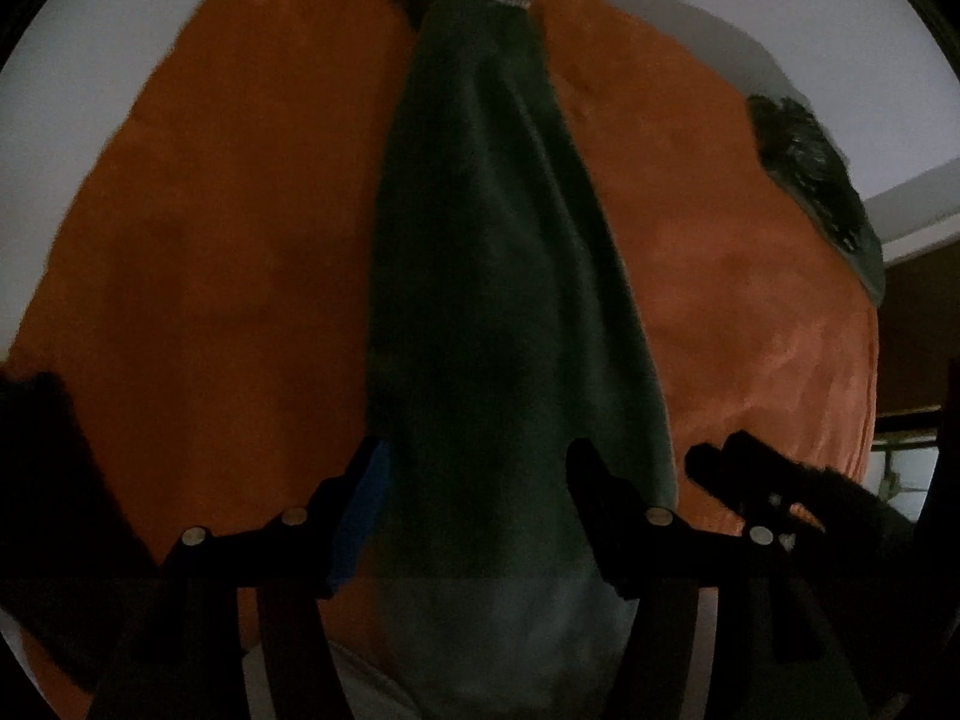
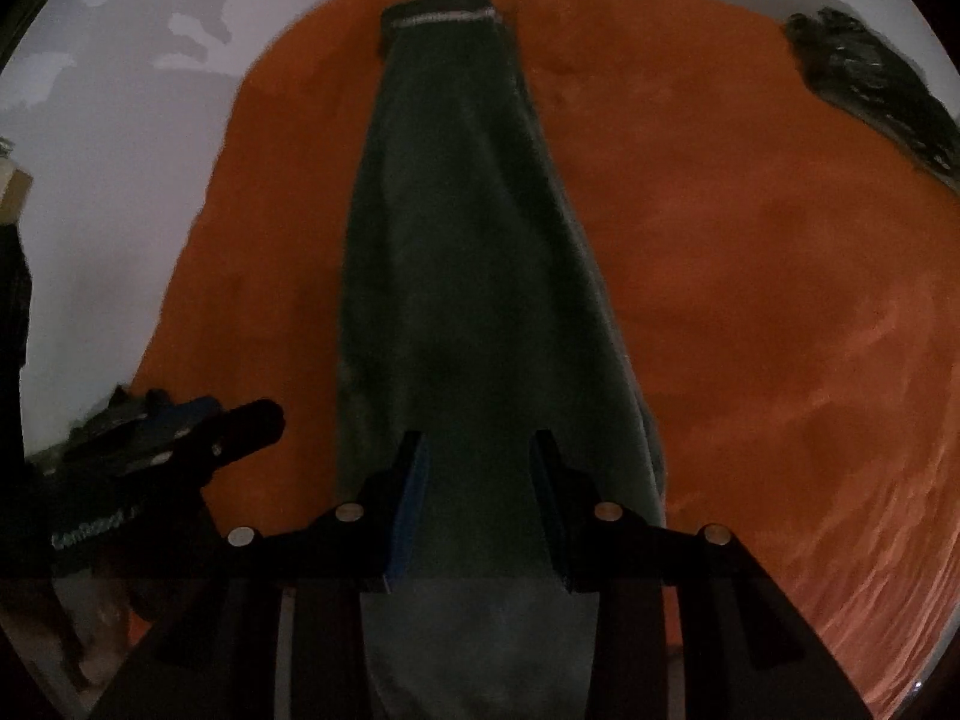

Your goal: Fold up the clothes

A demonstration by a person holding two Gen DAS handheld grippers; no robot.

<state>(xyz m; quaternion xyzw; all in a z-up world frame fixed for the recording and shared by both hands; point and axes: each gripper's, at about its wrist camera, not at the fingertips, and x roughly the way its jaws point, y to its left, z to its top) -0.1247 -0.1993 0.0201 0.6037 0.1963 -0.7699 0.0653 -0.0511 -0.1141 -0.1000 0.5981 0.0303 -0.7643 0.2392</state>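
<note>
An orange cloth (image 1: 210, 252) covers the surface, pale wall behind. Down its middle lies the dark green garment (image 1: 480, 240), already narrowed into one long strip with its banded end farthest from me; I judge the crosswise folds remain. A second dark bundle (image 2: 870, 84) sits well off to the right, clear of the strip. My left tool (image 1: 477, 480) and right tool (image 2: 477, 462) both stand open astride the near end, gripping nothing.
</note>
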